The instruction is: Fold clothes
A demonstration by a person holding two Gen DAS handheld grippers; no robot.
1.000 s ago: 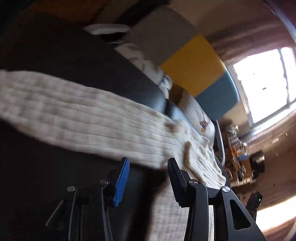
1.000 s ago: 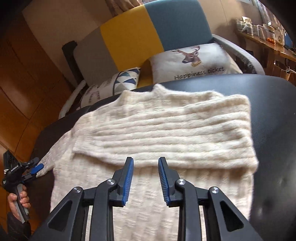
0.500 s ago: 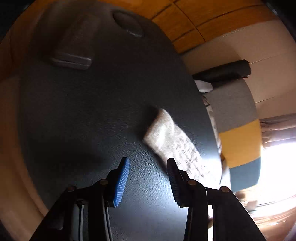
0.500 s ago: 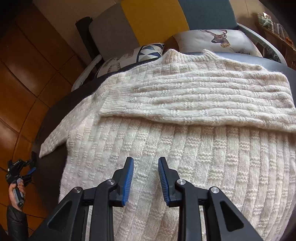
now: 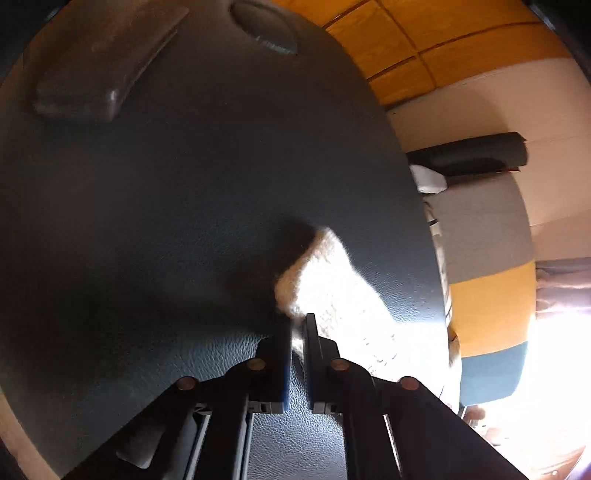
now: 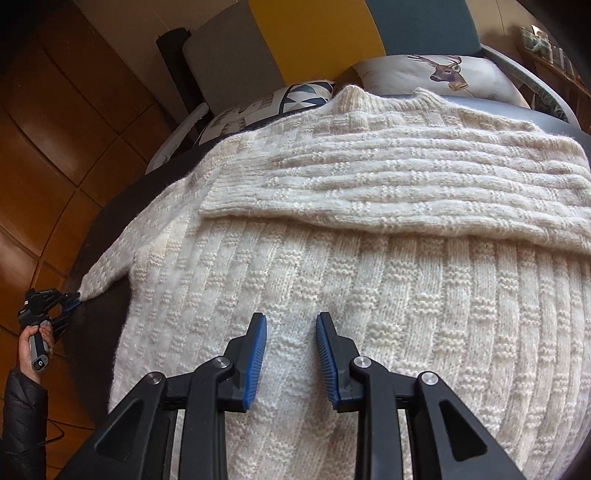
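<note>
Sweater (image 6: 369,266), cream and chunky-knit, lies spread flat across a dark leather-look table (image 5: 184,221), its collar toward a sofa (image 6: 314,33) with cushions behind. One sleeve is already laid across the chest as a horizontal band (image 6: 406,184); the other sleeve (image 6: 122,258) runs out toward the table's edge on the person's left side.

The step in hand looks like the gathering of that second sleeve. The left gripper (image 5: 297,332) has its jaws pinched together on the cuff (image 5: 314,273), a small tuft of wool showing between the tips in the left wrist view; the right wrist view confirms it, with the sleeve's end drawn to a point at the tool (image 6: 72,301) held in the person's hand (image 6: 37,343). The right gripper (image 6: 290,354) hovers over the lower body of the garment, jaws narrowly parted with nothing clamped between the blue pads (image 6: 258,354); whether the tips rest on the knit cannot be told.

Next, by this reading, the left hand must lift the cuff and carry it inward across the chest to lie over or beside the folded sleeve. The knit is loose and stretchy, so the pull calls for a gentle arc, and the right tool may need to press the body down to stop it sliding on the smooth table.
</note>
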